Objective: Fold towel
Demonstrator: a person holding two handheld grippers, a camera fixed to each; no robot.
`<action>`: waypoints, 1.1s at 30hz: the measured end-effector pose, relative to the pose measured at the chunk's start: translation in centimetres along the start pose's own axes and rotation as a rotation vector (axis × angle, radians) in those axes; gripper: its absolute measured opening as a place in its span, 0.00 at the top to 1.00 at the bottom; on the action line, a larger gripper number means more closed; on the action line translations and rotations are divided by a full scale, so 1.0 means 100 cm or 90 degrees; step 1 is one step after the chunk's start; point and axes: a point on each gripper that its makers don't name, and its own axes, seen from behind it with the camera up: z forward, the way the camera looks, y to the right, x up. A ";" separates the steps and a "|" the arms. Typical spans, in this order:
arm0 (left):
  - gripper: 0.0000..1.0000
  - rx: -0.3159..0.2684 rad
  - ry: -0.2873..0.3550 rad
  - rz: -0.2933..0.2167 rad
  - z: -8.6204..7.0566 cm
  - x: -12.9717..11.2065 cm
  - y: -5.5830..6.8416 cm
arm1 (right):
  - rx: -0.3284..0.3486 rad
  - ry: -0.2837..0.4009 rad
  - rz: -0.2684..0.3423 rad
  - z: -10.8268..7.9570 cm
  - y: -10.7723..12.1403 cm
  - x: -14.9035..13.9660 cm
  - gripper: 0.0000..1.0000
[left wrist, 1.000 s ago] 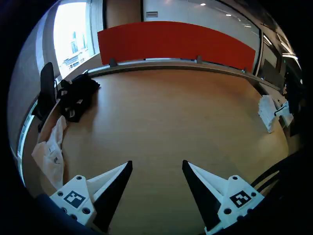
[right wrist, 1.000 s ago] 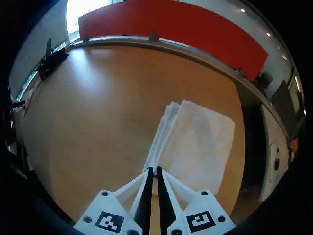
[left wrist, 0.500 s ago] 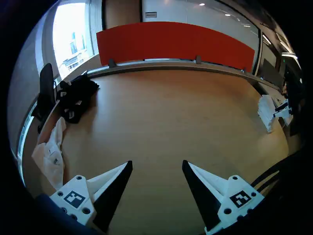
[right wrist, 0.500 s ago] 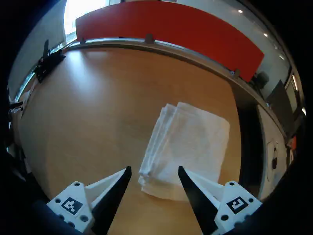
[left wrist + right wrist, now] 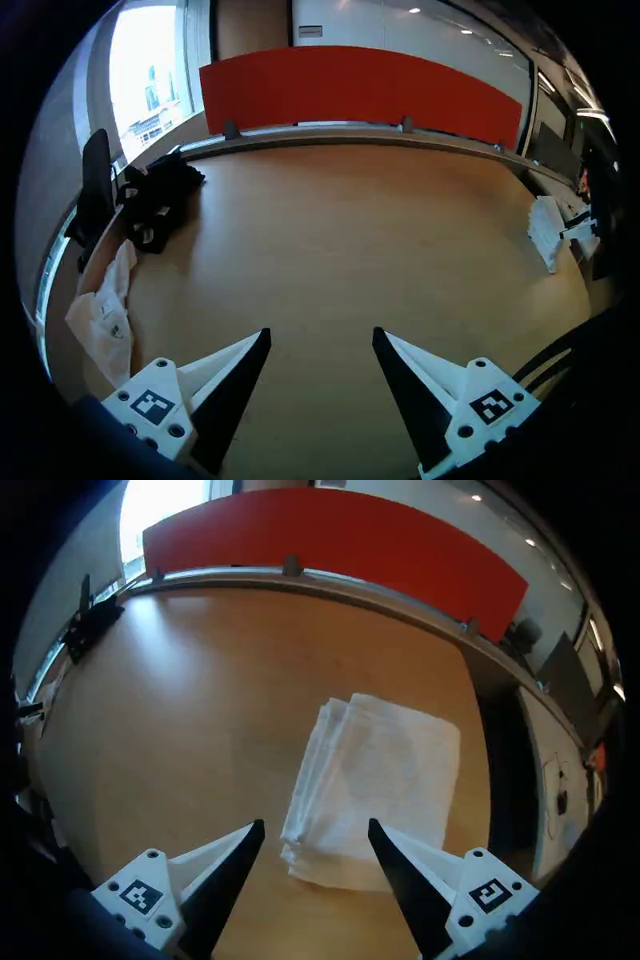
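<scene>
Both wide and empty, we note: right gripper (image 5: 315, 832) at near edge of towel (image 5: 374, 780), left gripper (image 5: 321, 338) well apart from it

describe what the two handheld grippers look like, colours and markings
Both the left gripper and the right gripper look alike: two white plastic fingers tapering to points, each faced with a black inner pad. Each finger base bears a square black-and-white marker and small round screw holes.
</scene>
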 end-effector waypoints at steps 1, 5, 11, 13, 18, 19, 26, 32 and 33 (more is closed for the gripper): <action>0.06 0.000 0.001 -0.001 0.000 0.001 -0.001 | -0.002 0.001 0.006 0.000 0.000 0.000 0.00; 0.06 0.001 0.005 -0.002 0.000 0.005 -0.002 | -0.006 0.003 0.030 0.000 0.001 0.001 0.00; 0.06 0.001 0.007 -0.001 0.000 0.008 -0.003 | -0.012 0.004 0.044 -0.001 0.002 -0.003 0.00; 0.06 0.002 0.008 0.000 0.000 0.009 -0.003 | -0.015 0.005 0.046 -0.002 0.002 -0.003 0.00; 0.06 0.003 0.011 -0.002 0.000 0.012 -0.005 | -0.026 0.021 0.053 -0.005 0.004 0.002 0.00; 0.06 0.004 0.013 -0.002 0.000 0.014 -0.007 | -0.029 0.029 0.055 -0.007 0.004 0.005 0.00; 0.06 0.014 0.037 -0.010 0.001 0.032 -0.018 | -0.053 0.108 0.071 -0.025 0.006 0.028 0.00; 0.06 0.020 0.055 -0.021 0.002 0.049 -0.026 | -0.071 0.181 0.096 -0.045 0.006 0.049 0.00; 0.06 0.021 0.058 -0.022 0.002 0.051 -0.027 | -0.074 0.192 0.099 -0.048 0.006 0.053 0.00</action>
